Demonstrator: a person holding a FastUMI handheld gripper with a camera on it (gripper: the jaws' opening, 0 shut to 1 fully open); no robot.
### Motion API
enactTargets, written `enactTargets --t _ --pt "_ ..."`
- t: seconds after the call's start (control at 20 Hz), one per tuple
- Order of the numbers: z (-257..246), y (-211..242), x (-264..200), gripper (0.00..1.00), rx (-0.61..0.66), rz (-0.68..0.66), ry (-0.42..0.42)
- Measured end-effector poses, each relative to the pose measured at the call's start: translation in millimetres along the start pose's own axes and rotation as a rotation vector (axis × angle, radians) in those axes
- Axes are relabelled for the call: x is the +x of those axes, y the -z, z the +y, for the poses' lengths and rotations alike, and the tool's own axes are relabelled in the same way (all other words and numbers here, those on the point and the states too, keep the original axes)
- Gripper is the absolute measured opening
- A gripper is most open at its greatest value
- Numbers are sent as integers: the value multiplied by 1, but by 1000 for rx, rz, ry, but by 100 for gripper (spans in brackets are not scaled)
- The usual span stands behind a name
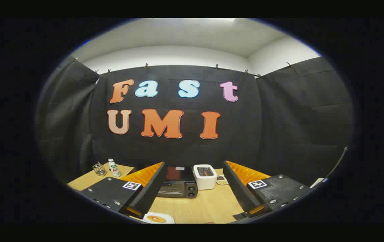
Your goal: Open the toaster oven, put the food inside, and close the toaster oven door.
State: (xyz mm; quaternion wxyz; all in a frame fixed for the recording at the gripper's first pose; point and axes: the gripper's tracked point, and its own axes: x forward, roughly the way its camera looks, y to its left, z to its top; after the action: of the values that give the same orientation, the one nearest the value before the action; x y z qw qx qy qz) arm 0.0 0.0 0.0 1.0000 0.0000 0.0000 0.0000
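A small black toaster oven point(178, 186) stands on the wooden table point(205, 205), beyond my fingers and a little left of the gap between them; its door is closed. Close below the left finger lies a white plate point(160, 217) holding a round orange piece of food point(156, 219). My gripper point(192, 198) is held well above the table and stands wide open, with nothing between its fingers point(148, 191).
A white container point(205, 176) with a dark inside stands right next to the oven on its right, and a small flat item point(222, 180) lies beyond that. A small white bottle point(114, 167) and a glass jar point(99, 169) stand at the table's far left.
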Motion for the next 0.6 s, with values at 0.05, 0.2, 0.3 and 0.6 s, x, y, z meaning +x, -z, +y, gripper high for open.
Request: enactTargets --t 0.05,0.2,0.3,0.6 --pt "2 -1 -1 99 0 -2 -2" --pt "4 -3 0 99 0 -6 -6" --pt "6 -2 1 99 -1 -3 -6" --pt "14 2 7 99 -8 12 -16"
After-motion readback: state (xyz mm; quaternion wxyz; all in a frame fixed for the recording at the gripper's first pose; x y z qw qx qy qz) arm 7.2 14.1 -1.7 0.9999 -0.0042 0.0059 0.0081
